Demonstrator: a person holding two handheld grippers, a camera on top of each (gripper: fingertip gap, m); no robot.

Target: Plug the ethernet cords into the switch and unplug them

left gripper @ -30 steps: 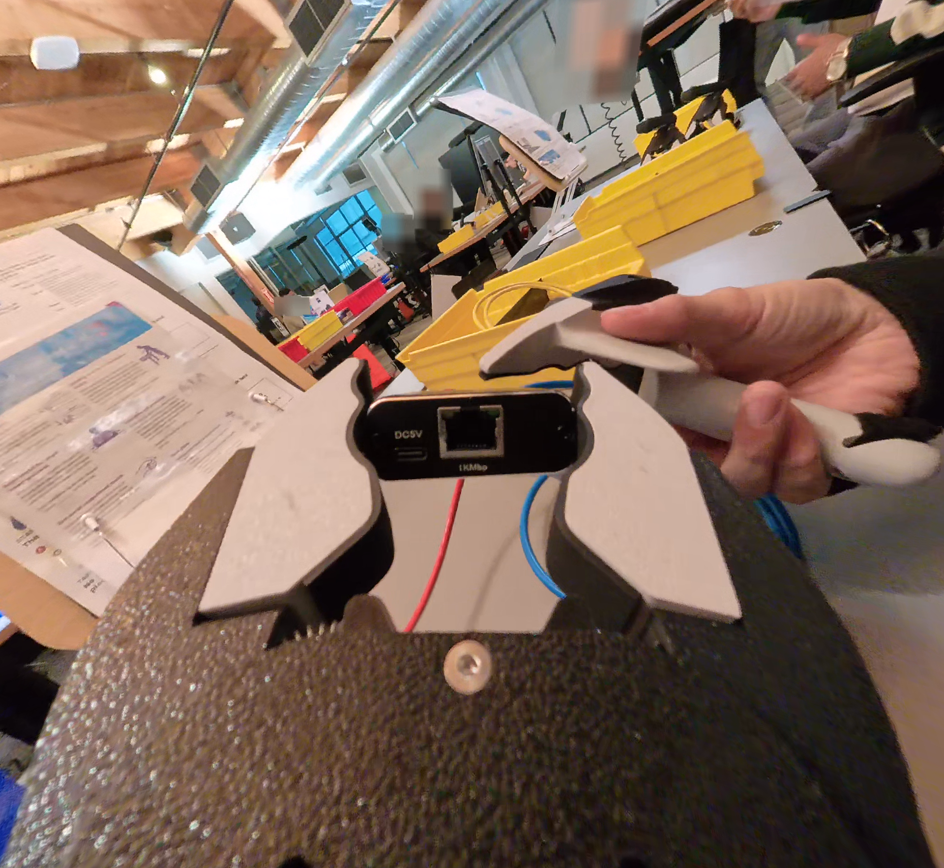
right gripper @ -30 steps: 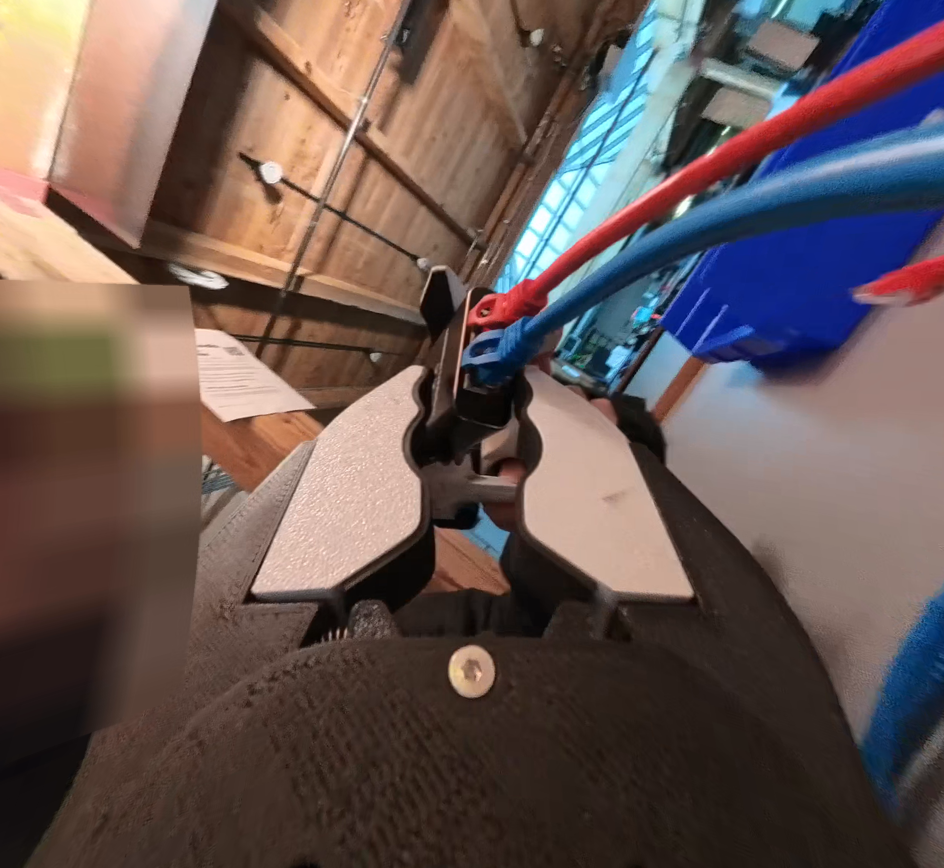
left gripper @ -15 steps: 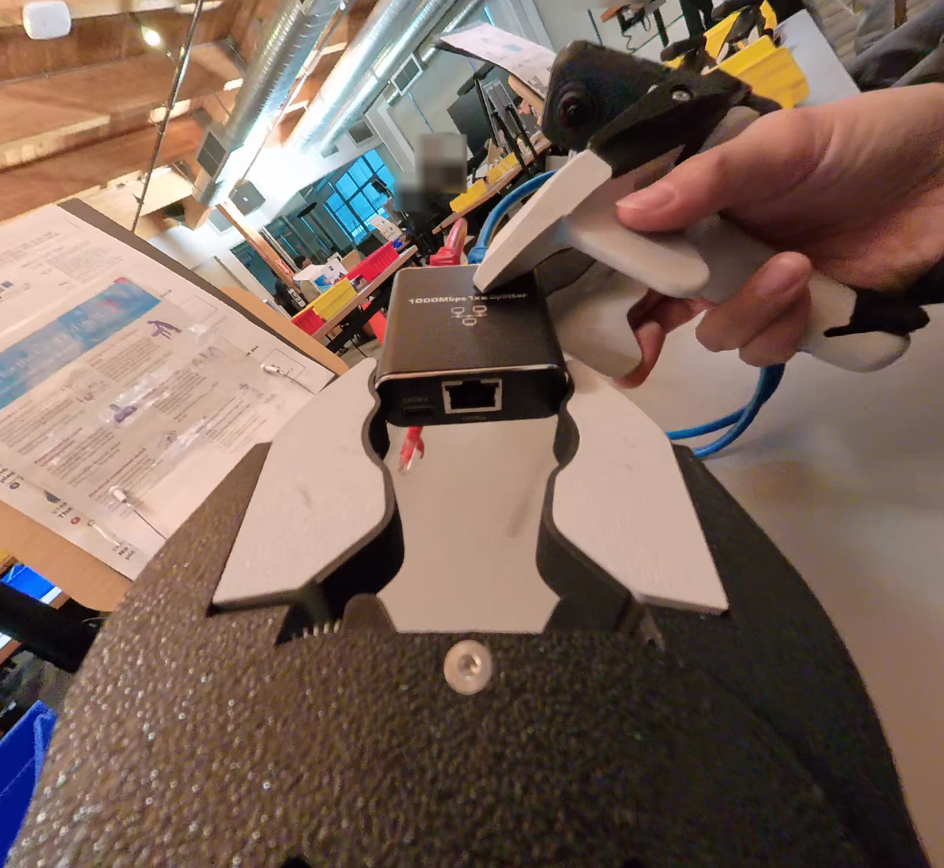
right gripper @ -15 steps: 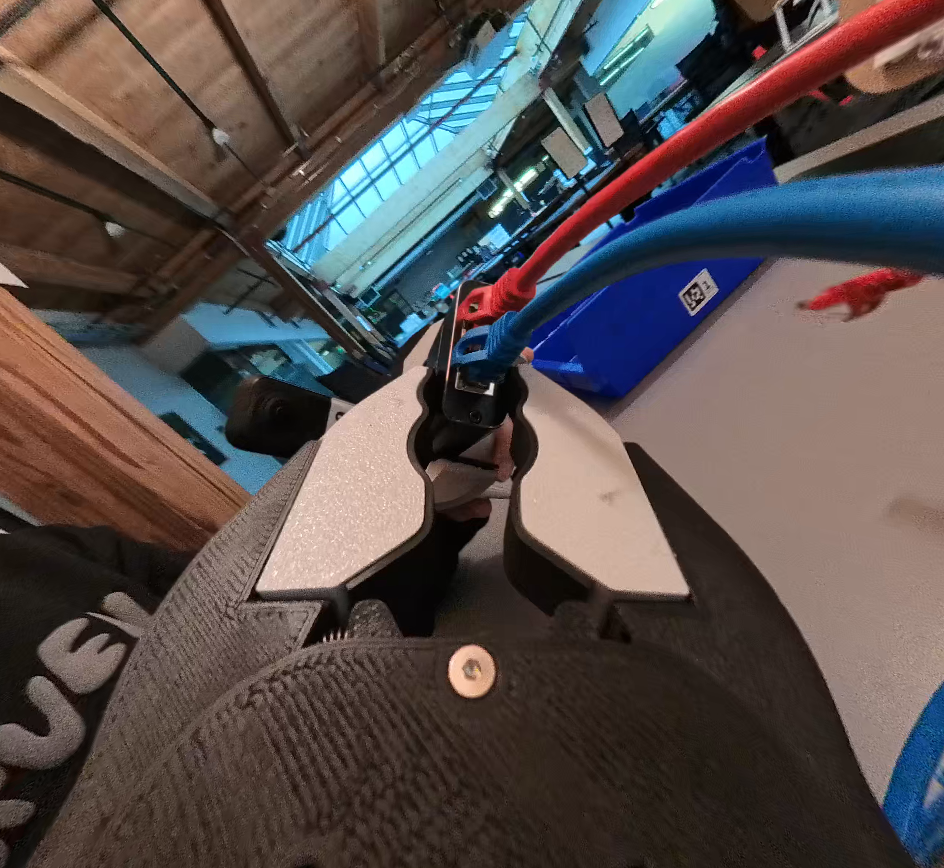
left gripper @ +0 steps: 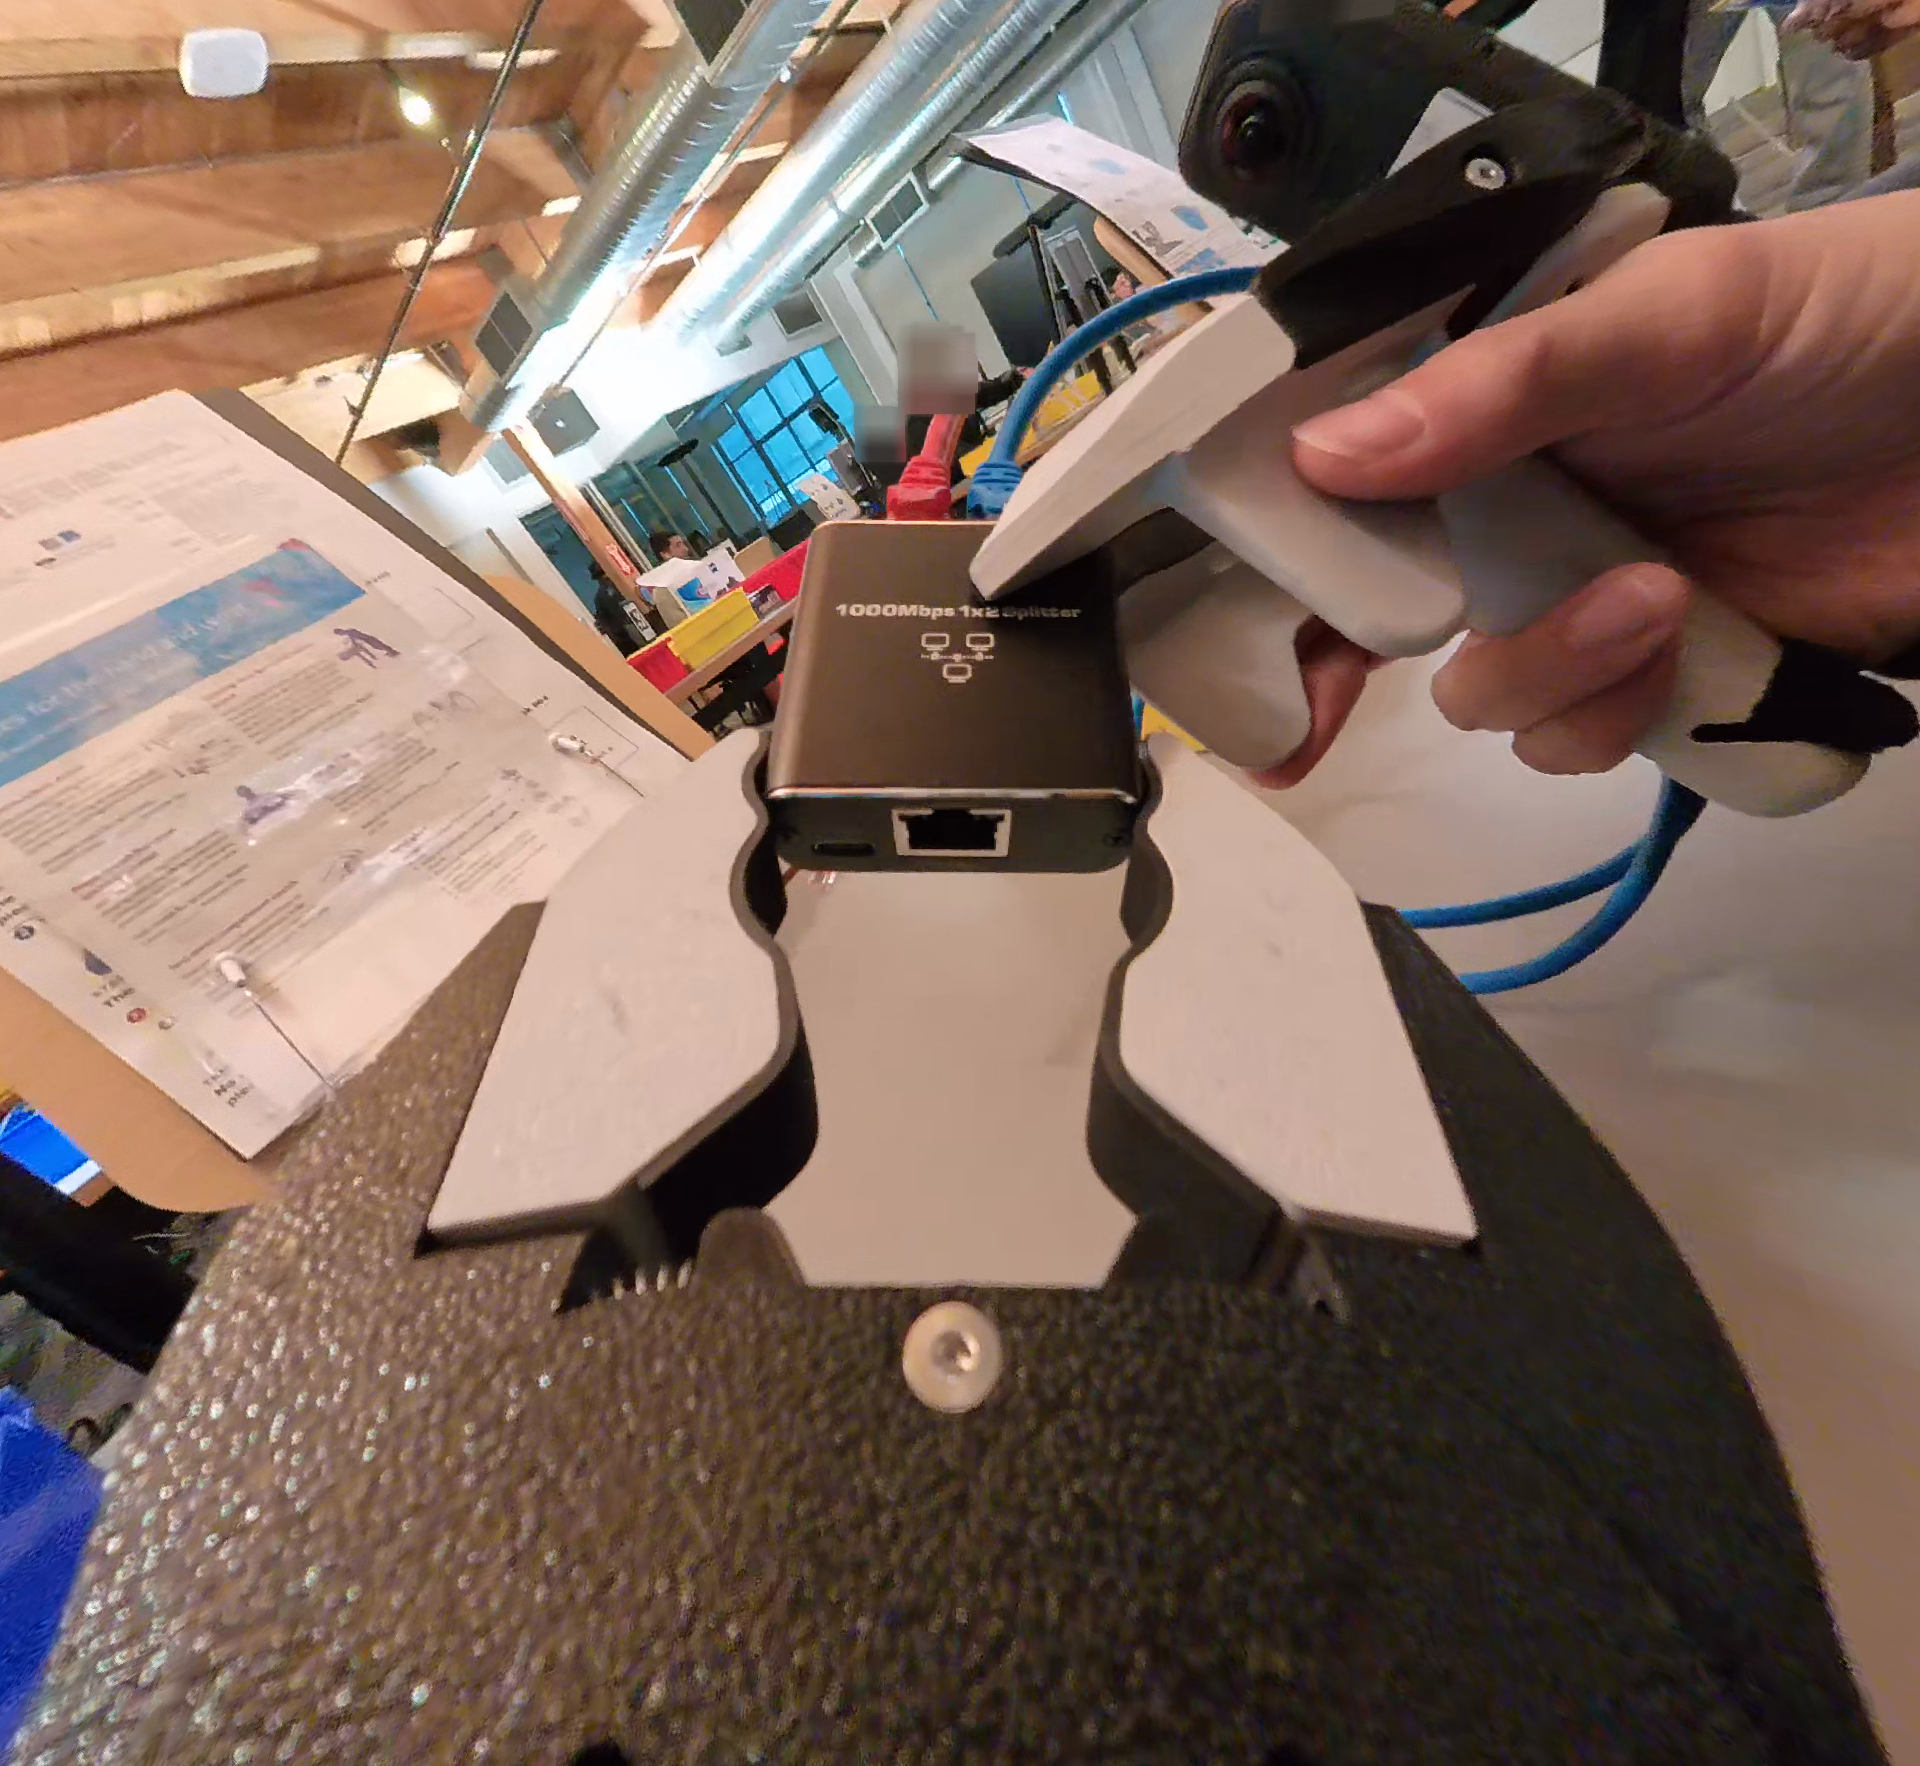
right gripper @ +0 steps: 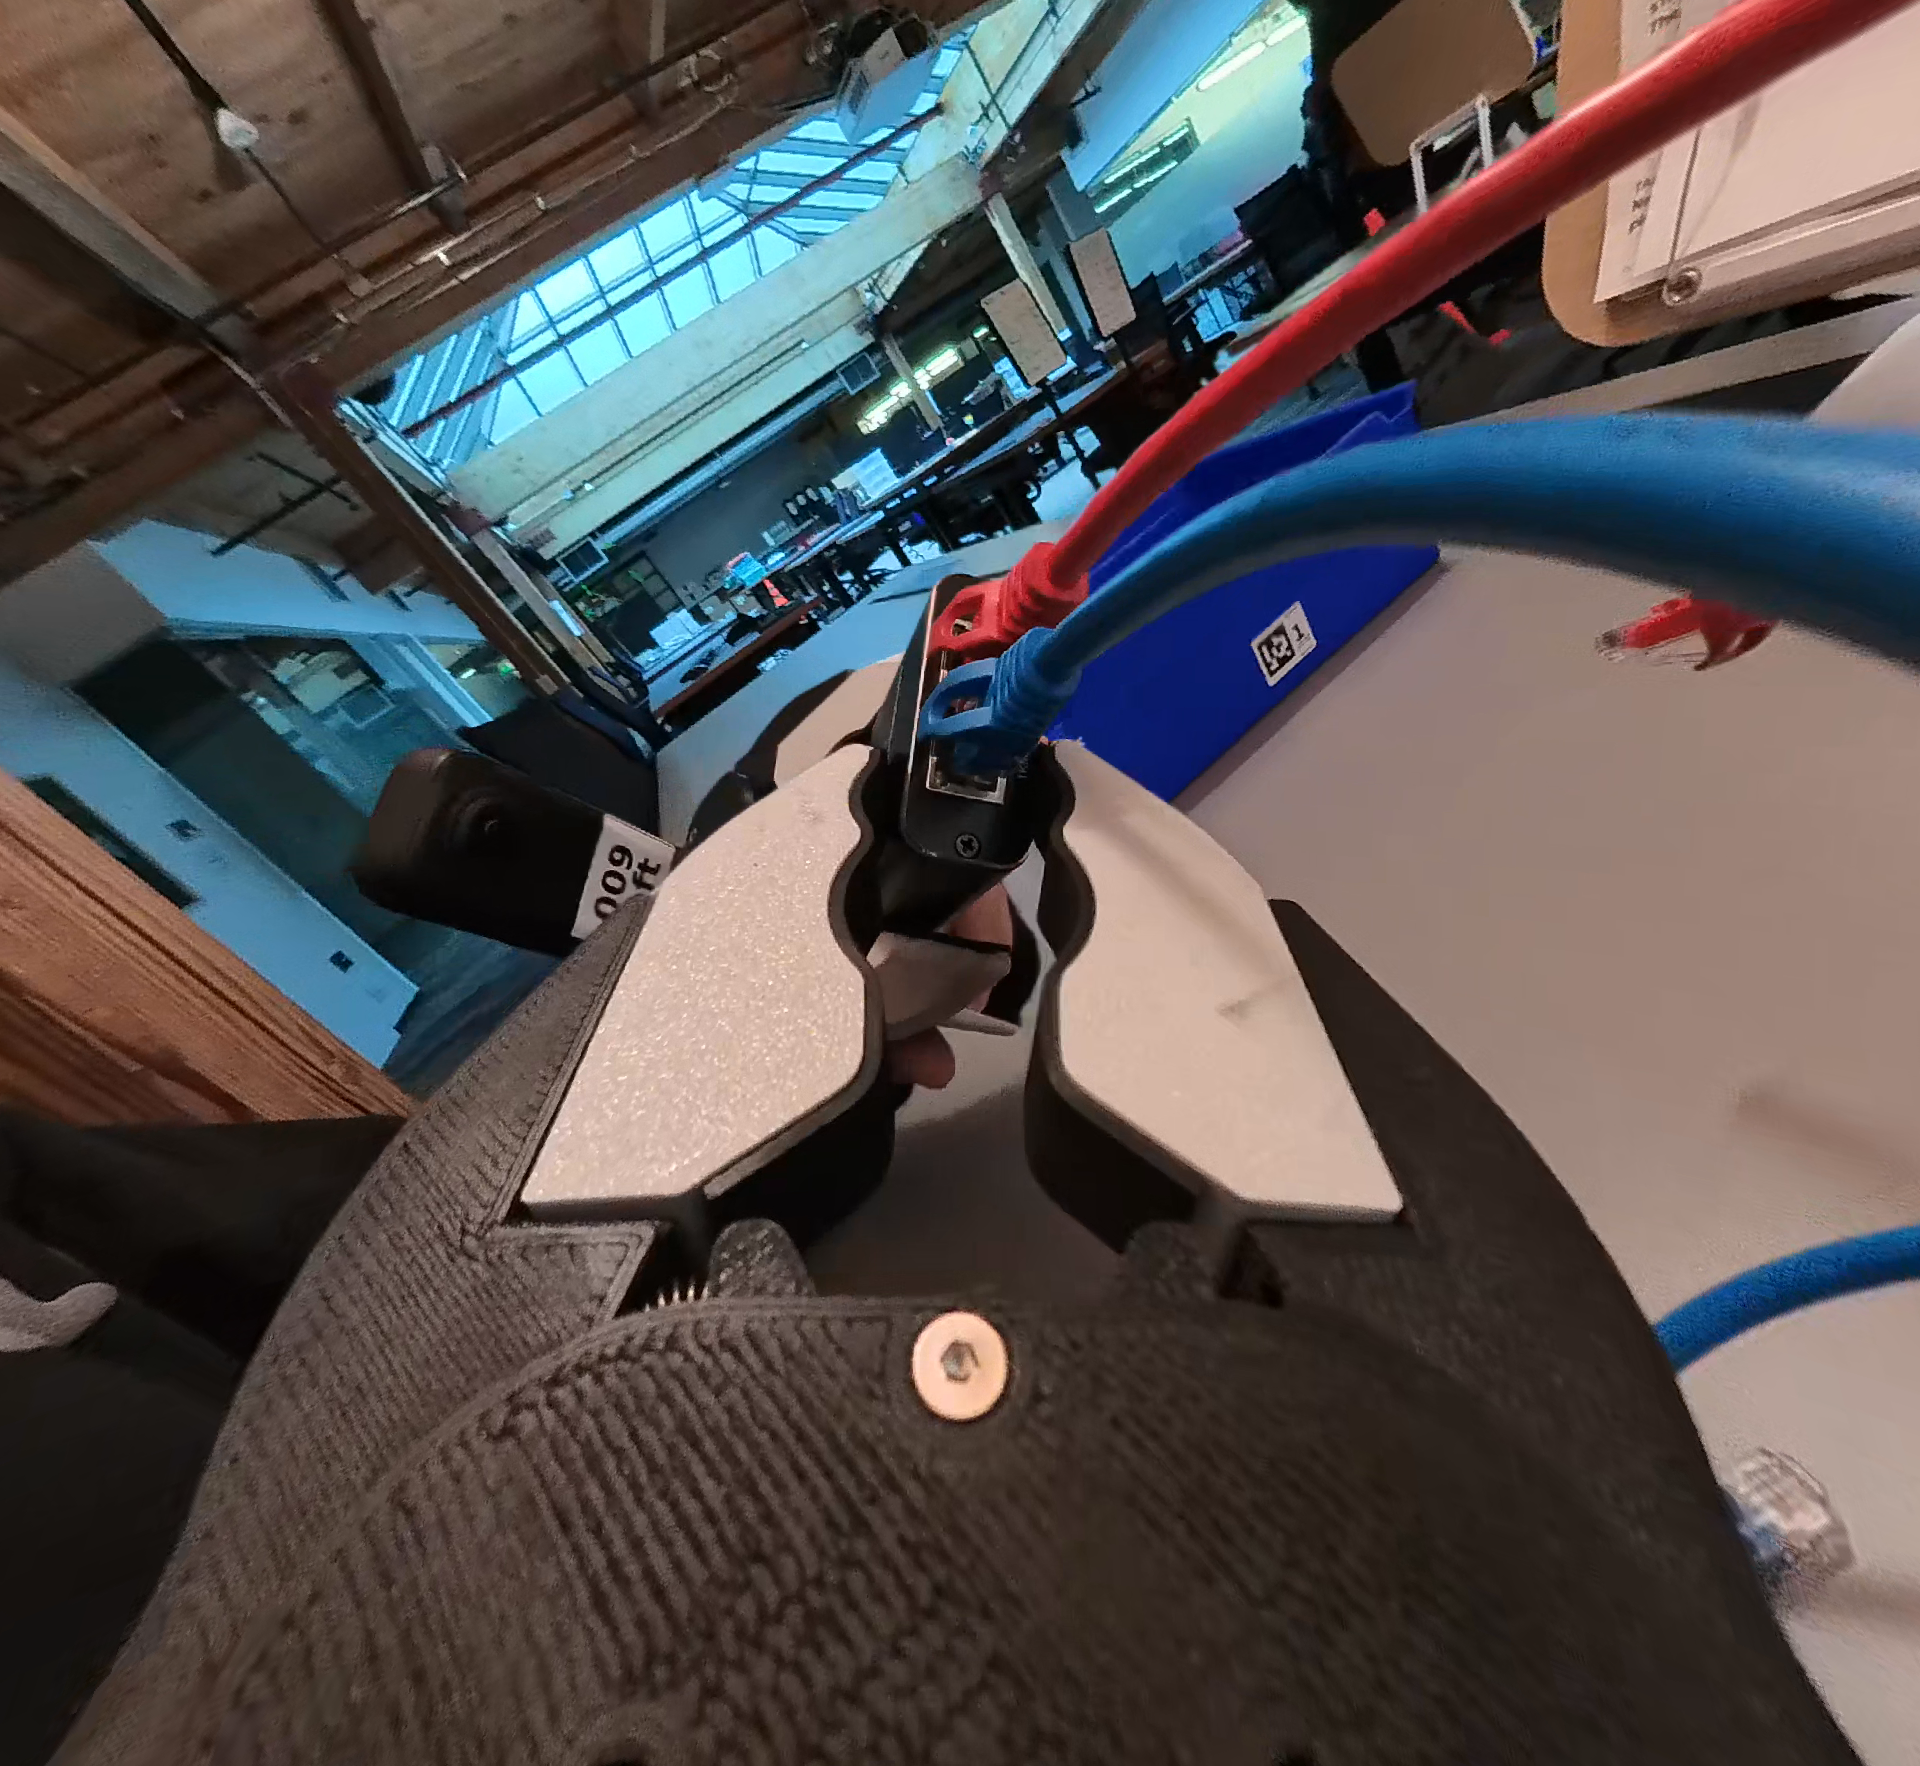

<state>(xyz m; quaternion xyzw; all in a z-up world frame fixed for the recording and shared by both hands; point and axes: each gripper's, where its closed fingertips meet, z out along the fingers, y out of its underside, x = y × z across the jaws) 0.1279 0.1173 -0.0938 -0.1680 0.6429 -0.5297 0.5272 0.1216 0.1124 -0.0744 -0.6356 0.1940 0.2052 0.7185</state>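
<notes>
The black switch [left gripper: 951, 698] is held off the table with its empty port end facing the left wrist camera. My left gripper [left gripper: 951, 812] is shut on its two sides. A red cord plug [left gripper: 920, 490] and a blue cord plug [left gripper: 995, 482] sit in the ports at its far end. My right gripper, held in a hand, comes in from the right, with one finger [left gripper: 1122, 490] on top of the switch and the other under it. In the right wrist view my right gripper [right gripper: 956, 812] is shut on the switch [right gripper: 961, 807], just below the blue plug [right gripper: 987, 708] and red plug [right gripper: 1003, 604].
A loose red plug [right gripper: 1673, 636] lies on the grey table [right gripper: 1507, 885]. A blue bin [right gripper: 1226, 667] stands behind it. Blue cable loops [left gripper: 1558, 927] hang under the hand. A clipboard with a printed sheet [left gripper: 208, 729] stands at the left. A clear plug [right gripper: 1777, 1508] lies at the lower right.
The switch has tipped so its top face now shows in the left wrist view. The right gripper has swung up over it and stays clamped near the plugged end.
</notes>
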